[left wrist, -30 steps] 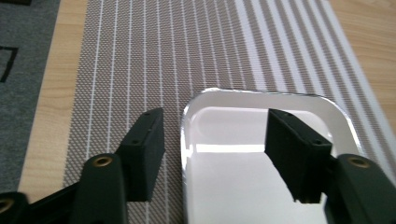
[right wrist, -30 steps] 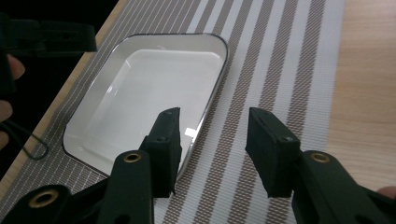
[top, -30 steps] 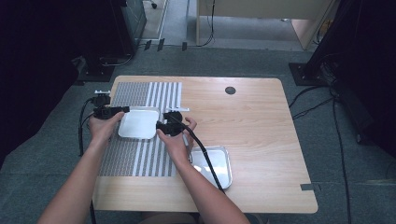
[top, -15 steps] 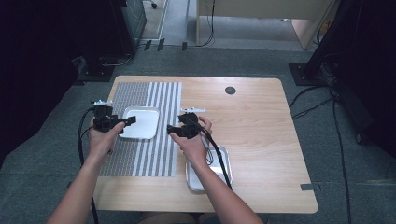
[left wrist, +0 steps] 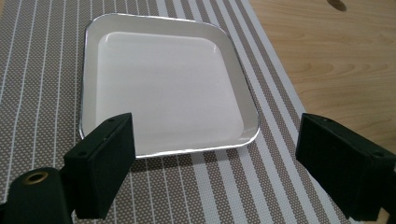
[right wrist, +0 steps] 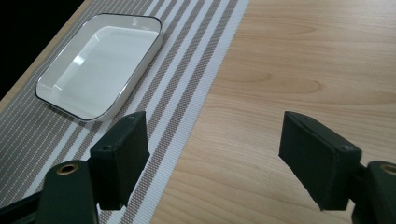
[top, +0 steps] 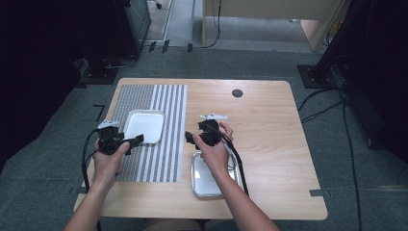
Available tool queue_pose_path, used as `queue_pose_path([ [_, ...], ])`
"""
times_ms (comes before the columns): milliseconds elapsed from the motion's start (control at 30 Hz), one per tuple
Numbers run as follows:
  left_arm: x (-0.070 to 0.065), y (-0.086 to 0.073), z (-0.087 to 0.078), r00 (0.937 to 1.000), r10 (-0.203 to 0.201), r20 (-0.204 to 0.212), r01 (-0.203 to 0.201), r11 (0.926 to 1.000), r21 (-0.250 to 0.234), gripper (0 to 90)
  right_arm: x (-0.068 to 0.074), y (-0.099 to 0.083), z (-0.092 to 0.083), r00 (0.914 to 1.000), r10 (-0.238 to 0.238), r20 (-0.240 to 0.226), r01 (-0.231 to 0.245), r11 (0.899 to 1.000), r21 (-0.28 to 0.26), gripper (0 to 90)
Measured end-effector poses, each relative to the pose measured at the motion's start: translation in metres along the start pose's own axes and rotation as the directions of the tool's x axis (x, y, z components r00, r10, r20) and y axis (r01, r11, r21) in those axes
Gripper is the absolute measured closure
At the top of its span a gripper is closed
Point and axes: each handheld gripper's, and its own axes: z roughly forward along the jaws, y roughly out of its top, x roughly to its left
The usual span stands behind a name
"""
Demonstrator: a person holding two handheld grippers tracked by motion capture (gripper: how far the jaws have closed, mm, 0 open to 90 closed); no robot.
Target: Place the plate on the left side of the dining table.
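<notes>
A white square tray (top: 143, 126) lies empty on the striped placemat (top: 163, 101) at the table's left. In the left gripper view the tray (left wrist: 163, 88) sits just beyond the jaws, nothing touching it. My left gripper (top: 134, 140) hovers at the tray's near left corner, open and empty (left wrist: 217, 135). My right gripper (top: 191, 138) hangs over bare wood just right of the placemat, also open and empty (right wrist: 215, 130). In the right gripper view the tray (right wrist: 100, 63) lies far off to the upper left.
A shiny metal tray (top: 204, 185) rests near the table's front edge, partly under the right forearm. A small black round insert (top: 237, 93) sits in the wooden tabletop (top: 269, 125) toward the back. Cables trail from both grippers.
Both grippers have drawn back from the white tray's sides toward the person. The left one moved left, the right one moved right off the placemat. The tray stays put.
</notes>
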Motion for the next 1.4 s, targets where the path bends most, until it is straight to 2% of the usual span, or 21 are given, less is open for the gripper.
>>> queue_pose_path([
  [133,-0.004,-0.009,-0.004,0.9998,0.018,-0.012,-0.018,0.9998,-0.003,12.1,-0.012,-0.005,-0.013,0.9998,0.004,0.019,-0.004,1.000,-0.013,24.2],
  [200,-0.005,-0.013,-0.006,0.9997,0.017,-0.016,-0.017,0.9999,-0.004,12.2,-0.014,-0.006,-0.015,0.9997,0.009,0.021,-0.008,1.000,-0.014,24.2],
  [400,-0.007,-0.029,-0.013,0.9997,0.017,-0.017,-0.017,0.9998,-0.007,12.2,-0.032,-0.011,-0.028,0.9991,0.012,0.041,-0.011,1.000,-0.023,24.3],
  [567,-0.015,-0.039,-0.020,0.9985,0.049,-0.023,-0.049,0.9988,-0.007,12.2,-0.044,-0.017,-0.037,0.9979,0.015,0.062,-0.013,0.999,-0.029,24.4],
  [800,-0.020,-0.052,-0.026,0.9976,0.063,-0.029,-0.063,0.9980,-0.009,12.3,-0.062,-0.025,-0.049,0.9960,0.033,0.083,-0.030,0.999,-0.041,24.4],
  [1000,-0.016,-0.068,-0.024,0.9979,0.054,-0.038,-0.053,0.9985,0.007,12.4,-0.075,-0.030,-0.061,0.9942,0.042,0.099,-0.037,0.998,-0.051,24.4],
  [1400,0.000,-0.091,-0.040,0.9944,0.054,-0.091,-0.054,0.9985,-0.006,12.5,-0.103,-0.054,-0.079,0.9883,0.067,0.137,-0.061,0.997,-0.050,24.5],
])
